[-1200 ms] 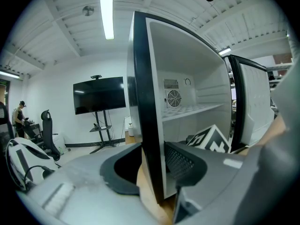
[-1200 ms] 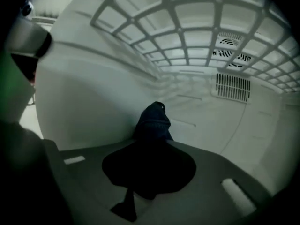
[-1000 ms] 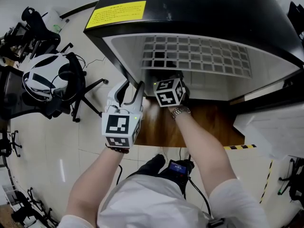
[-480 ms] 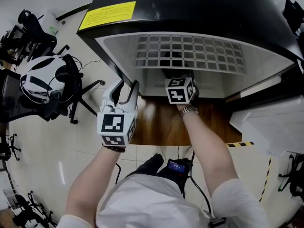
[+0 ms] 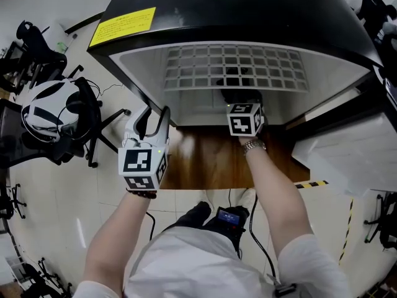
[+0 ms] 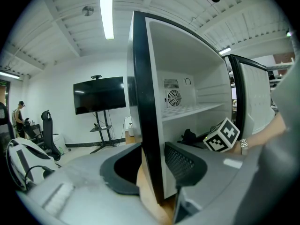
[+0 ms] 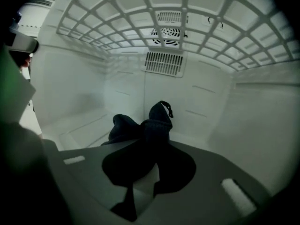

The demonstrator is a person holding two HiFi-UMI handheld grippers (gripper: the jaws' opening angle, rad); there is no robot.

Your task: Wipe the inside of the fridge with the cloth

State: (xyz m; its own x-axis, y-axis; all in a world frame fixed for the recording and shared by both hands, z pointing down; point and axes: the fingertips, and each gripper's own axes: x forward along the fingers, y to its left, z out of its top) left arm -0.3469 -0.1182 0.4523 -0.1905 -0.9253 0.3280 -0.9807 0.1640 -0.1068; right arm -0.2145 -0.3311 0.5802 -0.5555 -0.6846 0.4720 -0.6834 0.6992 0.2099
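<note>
The black fridge (image 5: pixel 248 17) stands open, showing a white interior and a wire shelf (image 5: pixel 236 70). My right gripper (image 5: pixel 240 103) reaches in under the shelf. It is shut on a bunched dark cloth (image 7: pixel 154 121) that sticks out past its jaws above the white fridge floor (image 7: pixel 75 125). The back wall's vent (image 7: pixel 163 62) lies ahead. My left gripper (image 5: pixel 152 113) straddles the front edge of the fridge's left side wall (image 6: pixel 143 102), one jaw outside and one inside, closed on it. From there the cloth (image 6: pixel 190 137) and the right gripper's marker cube (image 6: pixel 224 135) show inside.
The fridge door (image 5: pixel 353 148) stands open at the right. An office chair holding a white helmet (image 5: pixel 46 110) stands on the floor at the left. Wooden flooring (image 5: pixel 205 163) lies before the fridge, striped tape (image 5: pixel 310 184) beside it. A TV on a stand (image 6: pixel 99 95) is beyond.
My right gripper has carried the cloth to the right and deeper into the fridge. The left gripper has stayed on the side wall.
</note>
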